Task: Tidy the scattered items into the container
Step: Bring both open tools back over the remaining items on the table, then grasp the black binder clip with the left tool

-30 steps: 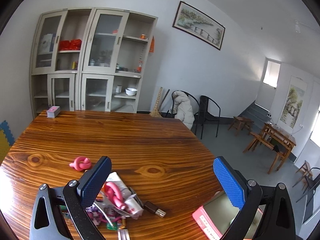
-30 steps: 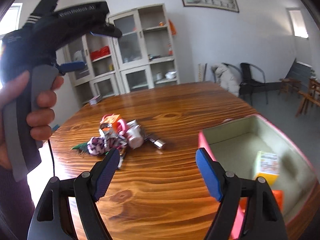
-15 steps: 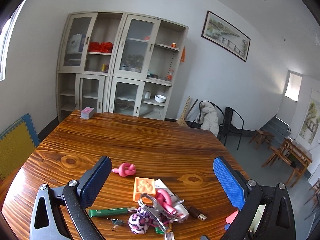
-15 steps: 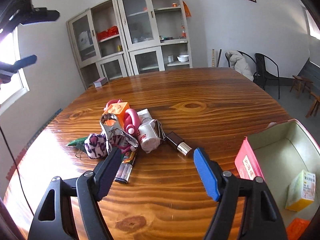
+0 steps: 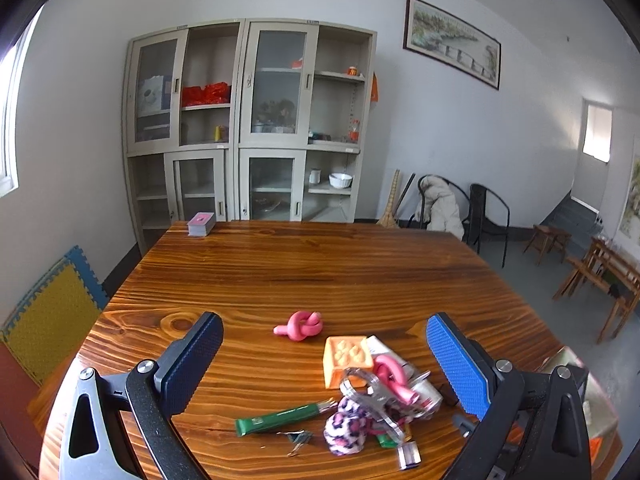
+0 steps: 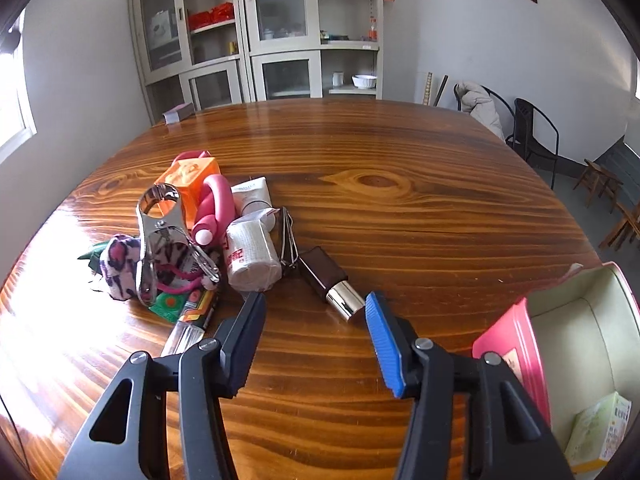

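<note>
A heap of small items lies on the wooden table (image 6: 400,208): an orange block (image 6: 188,176), a pink clip (image 6: 214,208), a white roll (image 6: 250,256), a metal tool (image 6: 160,236), a spotted pouch (image 6: 120,264) and a dark bottle with a silver cap (image 6: 328,280). The pink-walled container (image 6: 560,352) stands at the right with a pale box (image 6: 600,436) inside. My right gripper (image 6: 314,320) is open and empty, just in front of the dark bottle. My left gripper (image 5: 324,360) is open and empty above the heap, over the orange block (image 5: 346,360). A pink knot (image 5: 300,326) lies apart.
A green tube (image 5: 280,420) and a small clip (image 5: 298,438) lie at the heap's left. A small box (image 5: 201,224) sits at the table's far corner. A cabinet (image 5: 248,120), chairs (image 5: 484,216) and foam mats (image 5: 52,312) stand beyond the table.
My left gripper has swung left and back, so the whole heap now shows between its fingers. My right gripper has moved in close to the dark bottle and narrowed its opening.
</note>
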Demonstrator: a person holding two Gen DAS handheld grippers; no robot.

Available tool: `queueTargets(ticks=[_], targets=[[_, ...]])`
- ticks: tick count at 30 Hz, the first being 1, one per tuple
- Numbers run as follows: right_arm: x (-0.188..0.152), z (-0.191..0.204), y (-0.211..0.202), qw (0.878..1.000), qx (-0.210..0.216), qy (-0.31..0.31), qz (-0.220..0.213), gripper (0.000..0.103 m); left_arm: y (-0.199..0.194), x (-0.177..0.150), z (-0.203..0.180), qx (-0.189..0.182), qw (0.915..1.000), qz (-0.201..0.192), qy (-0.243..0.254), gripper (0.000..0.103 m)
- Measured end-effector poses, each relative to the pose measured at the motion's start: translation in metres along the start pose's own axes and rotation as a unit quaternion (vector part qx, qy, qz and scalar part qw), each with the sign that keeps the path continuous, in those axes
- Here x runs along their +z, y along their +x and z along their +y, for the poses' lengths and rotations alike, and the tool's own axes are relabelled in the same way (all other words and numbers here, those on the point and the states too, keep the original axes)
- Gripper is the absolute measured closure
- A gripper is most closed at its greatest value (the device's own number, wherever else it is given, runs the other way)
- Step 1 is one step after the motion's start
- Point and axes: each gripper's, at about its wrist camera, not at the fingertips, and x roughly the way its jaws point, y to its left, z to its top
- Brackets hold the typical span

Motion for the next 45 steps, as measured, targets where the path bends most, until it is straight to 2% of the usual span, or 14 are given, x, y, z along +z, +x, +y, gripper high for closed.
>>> queueTargets(ticks=[4,9,17,26,34,40,45], targets=[[0.004,-0.001,0.012,1.0,-0.003,-0.004,0.012,0.046,0.018,-0.018,0.019,0.021,0.9992,0.033,0.0,0.0],[0.007,-0.002,0.02,1.0,0.006,0.0,0.02,0.046,0.046,-0.042,0.043,0.018,0.9968,0.077,-0.017,0.0],[0.007,-0.003,0.021,1.0,0.008,0.003,0.018,0.046,0.091,-0.077,0.066,0.054,0.988,0.144,-0.021,0.0],[0.007,-0.008,0.023,1.0,0.012,0.012,0.019,0.046,0.085,-0.1,0.058,0.039,0.9859,0.163,-0.003,0.0],[0.006,-0.013,0.022,1.0,0.015,0.02,0.017,0.046,0.086,-0.118,0.035,0.03,0.983,0.18,0.023,0.0],[0.005,-0.011,0.02,1.0,0.019,0.019,0.015,0.046,0.095,-0.119,0.03,0.033,0.9823,0.183,0.022,0.0],[0.004,-0.011,0.021,0.999,0.023,0.022,0.018,0.046,0.108,-0.118,0.034,0.056,0.9812,0.185,0.003,0.0]])
